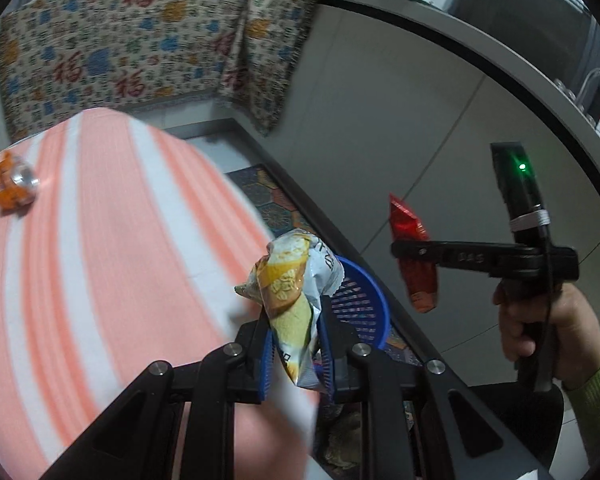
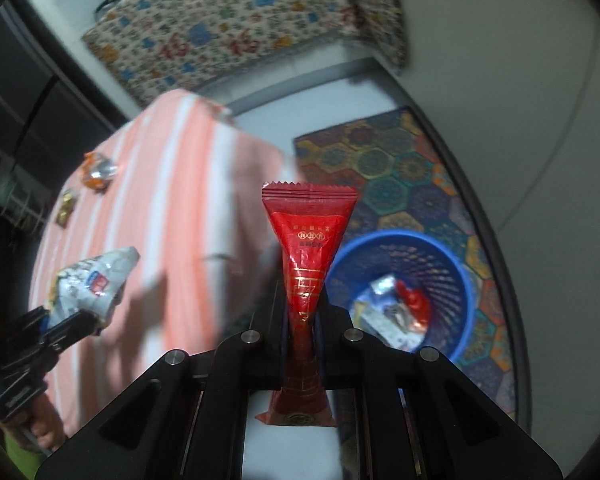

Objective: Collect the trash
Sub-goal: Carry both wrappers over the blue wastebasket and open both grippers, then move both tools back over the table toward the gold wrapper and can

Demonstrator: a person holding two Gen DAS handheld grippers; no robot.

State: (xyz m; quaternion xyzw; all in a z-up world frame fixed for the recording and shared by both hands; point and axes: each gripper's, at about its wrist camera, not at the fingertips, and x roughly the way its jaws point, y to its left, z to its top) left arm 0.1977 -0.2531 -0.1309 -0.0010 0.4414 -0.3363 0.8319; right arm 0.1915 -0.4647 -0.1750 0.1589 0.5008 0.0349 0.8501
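My left gripper (image 1: 294,336) is shut on a crumpled yellow-and-white snack bag (image 1: 290,280), held at the table's edge, in front of the blue basket (image 1: 366,300). My right gripper (image 2: 302,320) is shut on a red wrapper (image 2: 306,248), held upright to the left of the blue basket (image 2: 464,280), which holds several wrappers (image 2: 396,312). The right gripper with the red wrapper (image 1: 414,256) shows in the left view; the left gripper with its bag (image 2: 92,284) shows in the right view. An orange wrapper (image 1: 14,184) lies on the table.
The table has a pink-and-white striped cloth (image 1: 100,260). A small brown wrapper (image 2: 66,208) lies near the orange one (image 2: 98,170). The basket stands on a patterned floor mat (image 2: 400,168). A cabinet draped in patterned fabric (image 1: 140,48) stands behind, a grey counter (image 1: 500,64) at right.
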